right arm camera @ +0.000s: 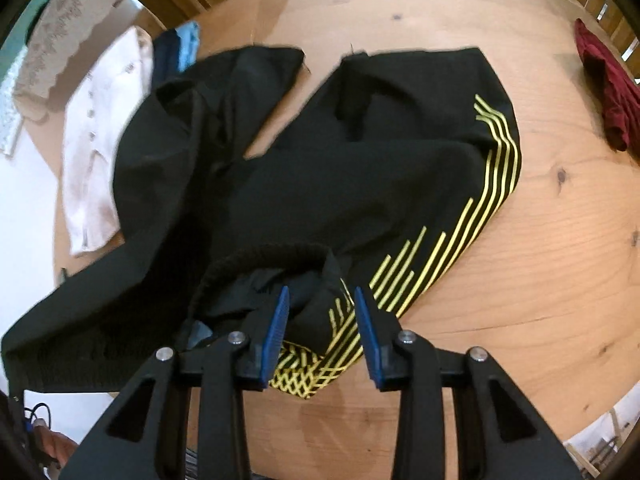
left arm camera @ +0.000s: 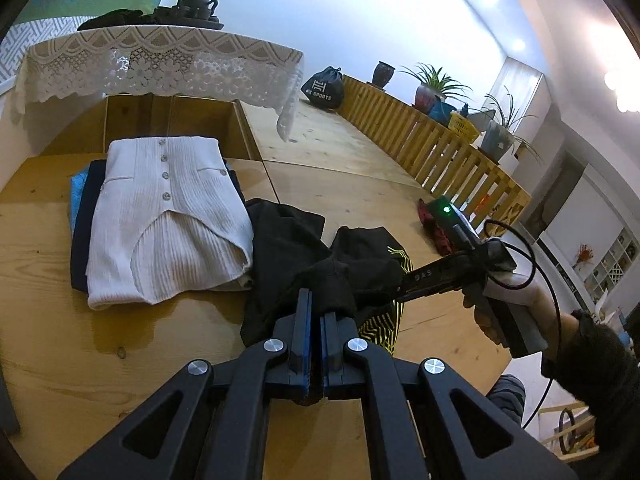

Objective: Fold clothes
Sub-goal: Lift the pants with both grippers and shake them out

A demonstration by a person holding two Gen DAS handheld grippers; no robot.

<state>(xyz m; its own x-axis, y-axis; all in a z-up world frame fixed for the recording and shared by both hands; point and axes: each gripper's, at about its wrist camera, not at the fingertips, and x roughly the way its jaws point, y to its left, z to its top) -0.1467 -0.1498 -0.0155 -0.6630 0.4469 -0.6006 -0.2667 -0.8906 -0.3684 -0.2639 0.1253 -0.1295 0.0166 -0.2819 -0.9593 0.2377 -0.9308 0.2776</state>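
Left gripper [left arm camera: 316,312] jaws clamped on black shorts [right arm camera: 320,168]; right gripper [right arm camera: 322,312] jaws parted, pointing down.

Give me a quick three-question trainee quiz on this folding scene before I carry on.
1. True or false: the left gripper is shut.
2. Which colour are the stripes on the black shorts? A red, B yellow, C white.
3. What lies on top of the folded pile?

Key:
1. True; black cloth bunches at its tips.
2. B.
3. The white cardigan, buttons up.
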